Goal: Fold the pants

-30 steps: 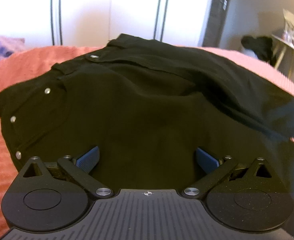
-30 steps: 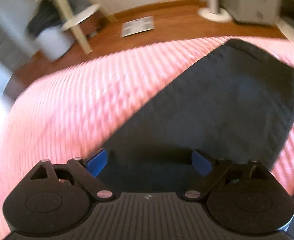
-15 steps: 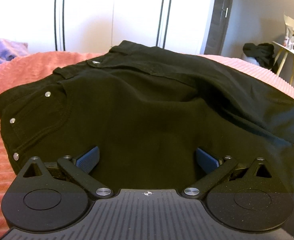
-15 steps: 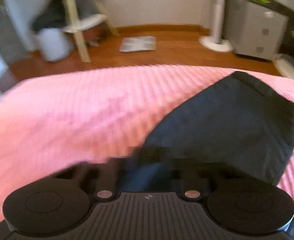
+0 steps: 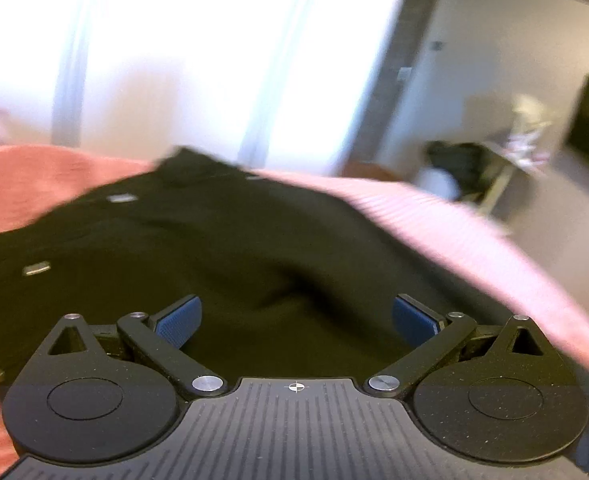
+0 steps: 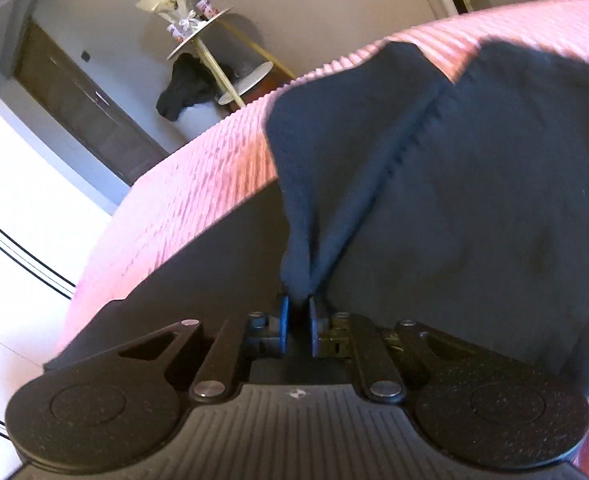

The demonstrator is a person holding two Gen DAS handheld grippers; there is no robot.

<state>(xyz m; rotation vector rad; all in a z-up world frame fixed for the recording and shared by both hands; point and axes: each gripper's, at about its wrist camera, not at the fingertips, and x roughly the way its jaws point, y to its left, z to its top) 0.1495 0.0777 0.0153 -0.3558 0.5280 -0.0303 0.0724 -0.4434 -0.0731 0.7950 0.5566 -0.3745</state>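
Left view: your left gripper (image 5: pixel 296 318) hangs wide open over the pants (image 5: pixel 222 252), nothing between its pads; the pants lie on the pink cover (image 5: pixel 446 232). Right view: your right gripper (image 6: pixel 297 314) pinches a fold of pants (image 6: pixel 474 168), jaws easing apart, cloth lifted off the cover (image 6: pixel 198 184).

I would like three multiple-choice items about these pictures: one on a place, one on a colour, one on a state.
1. Where do the pants lie?
A. on the floor
B. on the bedcover
C. on a chair

2. What colour is the bedcover?
A. pink
B. green
C. white

3. How do the right tongs stand?
A. wide apart, empty
B. out of view
C. pinching a fold of the pants

Answers: 1 B, ribbed cover shows around the cloth; 2 A, pink on both sides; 3 C, dark cloth bunches between the blue pads.
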